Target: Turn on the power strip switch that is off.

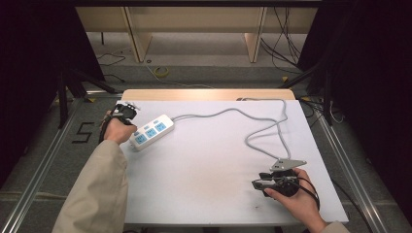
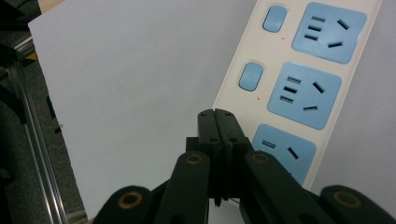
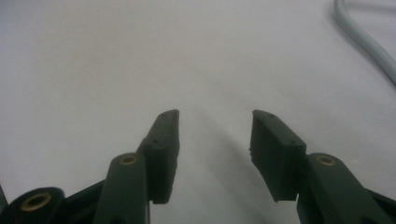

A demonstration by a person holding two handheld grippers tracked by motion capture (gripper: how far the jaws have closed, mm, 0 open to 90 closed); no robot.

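The power strip [image 1: 151, 131] lies at the worktop's [image 1: 209, 179] left edge, its cable [image 1: 252, 124] looping right (nothing plugged in). The left tool [image 2: 218, 122], jaws pressed together and empty, hovers beside it; the right tool [image 3: 215, 135], spread, waits over bare worktop. Apparently little is done.
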